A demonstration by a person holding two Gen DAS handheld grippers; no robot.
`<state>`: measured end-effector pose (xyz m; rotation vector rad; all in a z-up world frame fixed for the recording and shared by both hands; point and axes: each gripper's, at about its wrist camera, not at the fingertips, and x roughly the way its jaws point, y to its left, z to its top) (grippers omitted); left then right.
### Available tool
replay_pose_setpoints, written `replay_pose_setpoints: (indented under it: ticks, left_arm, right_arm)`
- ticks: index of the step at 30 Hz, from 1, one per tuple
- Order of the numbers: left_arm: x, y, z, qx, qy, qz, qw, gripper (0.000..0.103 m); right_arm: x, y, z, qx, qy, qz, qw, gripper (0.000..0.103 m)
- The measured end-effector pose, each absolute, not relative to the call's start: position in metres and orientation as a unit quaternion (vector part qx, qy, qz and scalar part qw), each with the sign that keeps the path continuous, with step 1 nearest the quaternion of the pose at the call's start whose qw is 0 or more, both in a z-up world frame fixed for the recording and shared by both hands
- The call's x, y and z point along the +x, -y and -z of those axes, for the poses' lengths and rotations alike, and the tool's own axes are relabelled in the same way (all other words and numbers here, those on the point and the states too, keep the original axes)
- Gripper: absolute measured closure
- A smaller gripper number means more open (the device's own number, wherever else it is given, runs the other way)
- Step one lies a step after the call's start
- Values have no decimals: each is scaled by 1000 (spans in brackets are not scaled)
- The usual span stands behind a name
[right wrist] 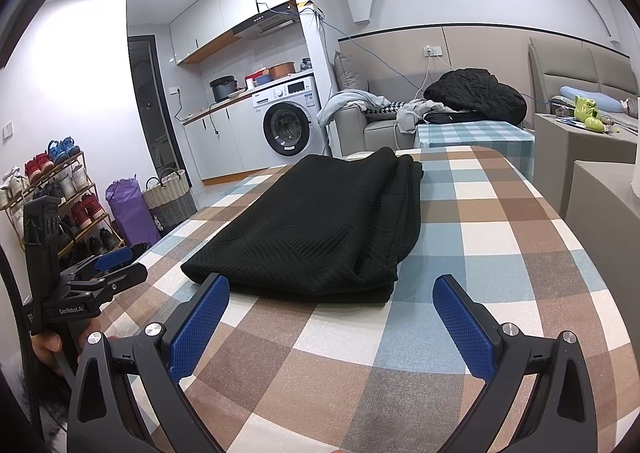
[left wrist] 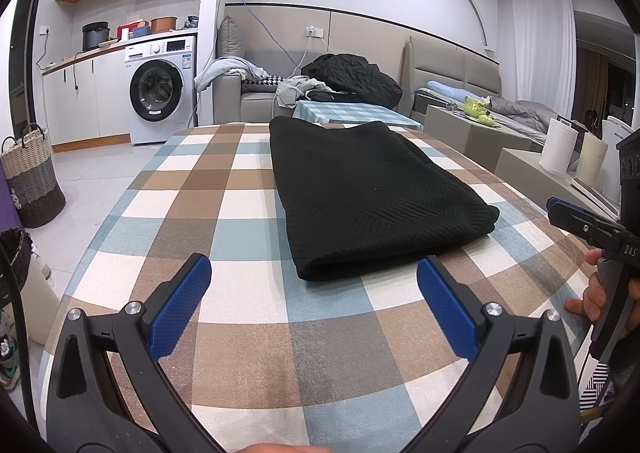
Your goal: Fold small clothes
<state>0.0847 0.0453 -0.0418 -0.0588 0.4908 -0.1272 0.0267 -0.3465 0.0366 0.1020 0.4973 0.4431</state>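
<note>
A black knit garment [left wrist: 360, 193] [right wrist: 320, 225] lies folded into a flat rectangle on the table with the brown, blue and white checked cloth [left wrist: 240, 333] [right wrist: 500, 233]. My left gripper [left wrist: 314, 265] is open just short of the garment's near edge, nothing between its blue pads [left wrist: 180, 305]. My right gripper [right wrist: 332, 285] is open too, its left pad [right wrist: 200, 329] close to the garment's near corner; I cannot tell whether it touches. Each gripper shows in the other's view, held by a hand: the right one [left wrist: 560, 209] at the table's right side, the left one [right wrist: 116, 265] at its left side.
Beyond the table's far end stand a smaller table with a blue checked cloth [left wrist: 352, 113] and a sofa with a black jacket [left wrist: 352, 77]. On the floor to the left are a woven basket [left wrist: 32, 181], a washing machine [left wrist: 160, 89] and a shoe rack [right wrist: 52, 193].
</note>
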Motion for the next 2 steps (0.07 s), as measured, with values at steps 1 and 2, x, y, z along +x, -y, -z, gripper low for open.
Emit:
replay_pose_setpoints:
  ticks: [1, 2]
  left_arm:
    - [85, -45, 42, -29, -243, 63, 968, 1]
    - [85, -44, 42, -29, -242, 63, 968, 1]
  right_arm:
    - [27, 346, -37, 50, -244, -218, 944, 0]
    - [27, 346, -36, 50, -244, -218, 944, 0]
